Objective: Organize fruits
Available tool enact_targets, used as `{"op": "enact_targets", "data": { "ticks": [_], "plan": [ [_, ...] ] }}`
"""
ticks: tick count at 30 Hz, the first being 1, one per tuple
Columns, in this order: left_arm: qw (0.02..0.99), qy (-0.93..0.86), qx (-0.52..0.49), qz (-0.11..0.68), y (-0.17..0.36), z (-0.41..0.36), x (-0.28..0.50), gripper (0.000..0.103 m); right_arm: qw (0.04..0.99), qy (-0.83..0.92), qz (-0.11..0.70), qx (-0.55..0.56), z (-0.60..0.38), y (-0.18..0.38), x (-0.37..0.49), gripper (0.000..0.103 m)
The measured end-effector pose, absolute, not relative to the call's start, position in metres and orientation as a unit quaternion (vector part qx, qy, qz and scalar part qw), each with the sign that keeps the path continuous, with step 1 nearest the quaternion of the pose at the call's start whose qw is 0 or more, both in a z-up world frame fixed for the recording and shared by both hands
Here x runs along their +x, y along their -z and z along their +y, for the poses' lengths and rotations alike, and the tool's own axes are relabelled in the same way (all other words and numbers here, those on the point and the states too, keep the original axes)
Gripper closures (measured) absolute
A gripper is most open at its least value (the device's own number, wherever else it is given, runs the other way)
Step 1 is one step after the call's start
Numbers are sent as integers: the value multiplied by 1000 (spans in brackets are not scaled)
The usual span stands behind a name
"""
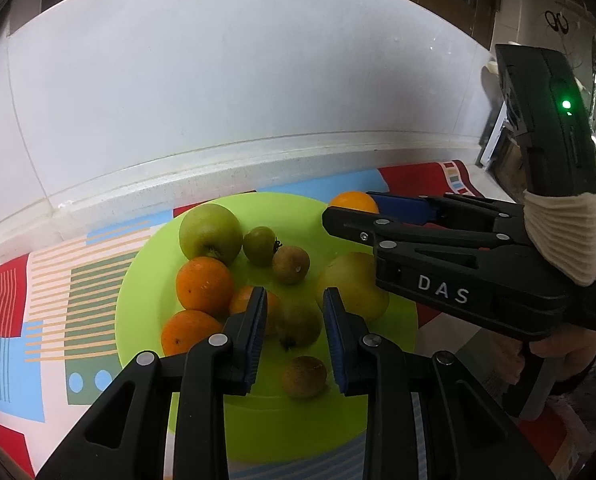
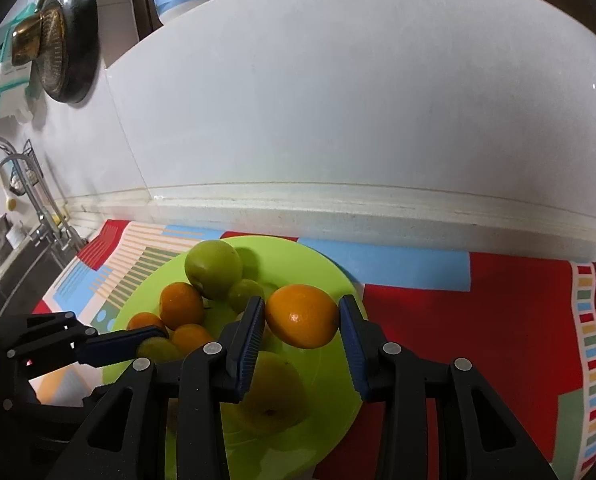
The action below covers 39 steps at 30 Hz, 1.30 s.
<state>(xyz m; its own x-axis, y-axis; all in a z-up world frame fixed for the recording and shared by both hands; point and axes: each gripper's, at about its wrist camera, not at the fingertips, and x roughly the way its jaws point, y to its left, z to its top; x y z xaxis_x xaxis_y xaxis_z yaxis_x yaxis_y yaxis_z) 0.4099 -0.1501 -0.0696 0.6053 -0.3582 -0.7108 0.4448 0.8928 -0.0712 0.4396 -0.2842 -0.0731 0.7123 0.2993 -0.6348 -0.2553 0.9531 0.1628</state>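
A lime green plate point(image 1: 146, 280) point(image 2: 329, 280) holds several fruits: a green apple point(image 1: 210, 233) point(image 2: 213, 269), oranges point(image 1: 204, 285) point(image 2: 181, 305), a yellow apple point(image 1: 353, 284) point(image 2: 272, 396) and small brown-green fruits point(image 1: 290, 264). My right gripper point(image 2: 302, 322) is shut on an orange point(image 2: 302, 317) and holds it above the plate's right side; the orange also shows in the left wrist view point(image 1: 353, 202). My left gripper point(image 1: 294, 330) is open, low over the plate, its fingers on either side of a small brown-green fruit point(image 1: 298, 322), not touching it.
The plate sits on a patterned red, blue and white mat point(image 2: 497, 320) on a counter against a white tiled wall. A sink with taps point(image 2: 22, 200) lies at the far left. A pan point(image 2: 68, 40) hangs on the wall.
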Motion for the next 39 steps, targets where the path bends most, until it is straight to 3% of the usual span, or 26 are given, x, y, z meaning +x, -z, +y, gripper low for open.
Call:
{"op": "enact_targets", "data": {
  "ticks": [4,6,10,20,35,39],
  "plan": [
    [897,215,53,381,67,-149,410,60,925,-150,348,35,-286,74,442,64],
    [901,206,52,379,64,-147,409,57,924,-146,350,36,-286,73,442,52],
    [910,183,49,368,58,-136,402,54,931,-131,340,30,-287,66,434,51],
    [935,132,38,327,29,-107,359,32,944,-81,318,19,-287,38,379,32],
    [956,118,67,261,-9,-64,268,8,957,-19,287,27,-258,1,270,20],
    [956,130,85,250,-14,-53,247,7,959,7,281,33,-244,-2,236,20]
  ]
}}
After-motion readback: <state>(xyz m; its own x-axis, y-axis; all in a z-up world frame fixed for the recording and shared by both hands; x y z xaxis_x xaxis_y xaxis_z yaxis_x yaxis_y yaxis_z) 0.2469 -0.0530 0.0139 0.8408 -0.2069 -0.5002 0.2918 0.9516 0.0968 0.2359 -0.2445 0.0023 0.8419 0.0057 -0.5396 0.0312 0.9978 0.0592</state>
